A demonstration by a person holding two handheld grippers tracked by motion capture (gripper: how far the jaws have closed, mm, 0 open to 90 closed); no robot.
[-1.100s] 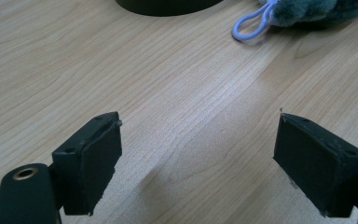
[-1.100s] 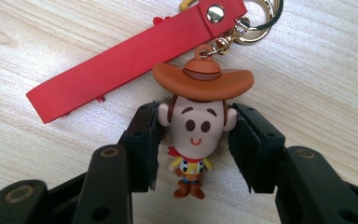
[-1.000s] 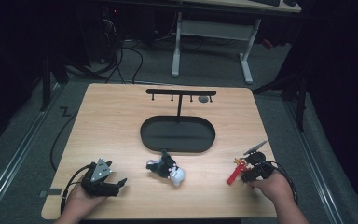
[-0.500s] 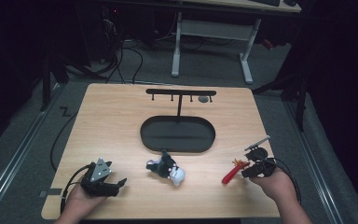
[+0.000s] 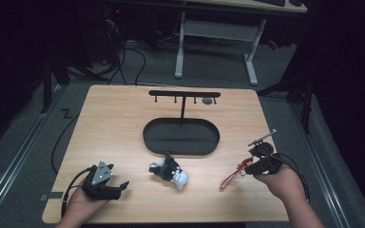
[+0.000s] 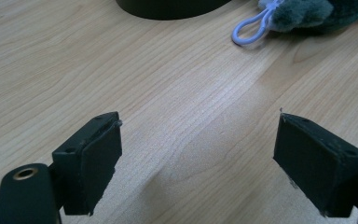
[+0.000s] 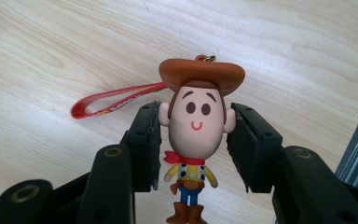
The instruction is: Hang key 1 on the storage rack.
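A small cowboy figure (image 7: 196, 126) with a brown hat and a red strap (image 7: 107, 102) sits between the jaws of my right gripper (image 7: 193, 140), which is shut on its head. In the high view the right gripper (image 5: 248, 167) is at the table's front right, and the red strap (image 5: 228, 180) trails toward the table's middle. A dark grey and white plush toy (image 5: 168, 170) lies at the front centre. My left gripper (image 5: 121, 186) rests at the front left, open and holding nothing. Ahead of the left gripper (image 6: 198, 154), the plush toy (image 6: 303, 14) shows a white loop.
A black oval tray (image 5: 180, 137) lies in the middle of the table, with a black T-shaped hook rack (image 5: 184, 95) standing behind it. The tray's edge (image 6: 168, 7) shows in the left gripper view. The table's right edge is close to my right gripper.
My right gripper has turned a little with the cowboy figure in it, and the red strap has swung toward the table's middle. The left gripper and the plush toy have not moved.
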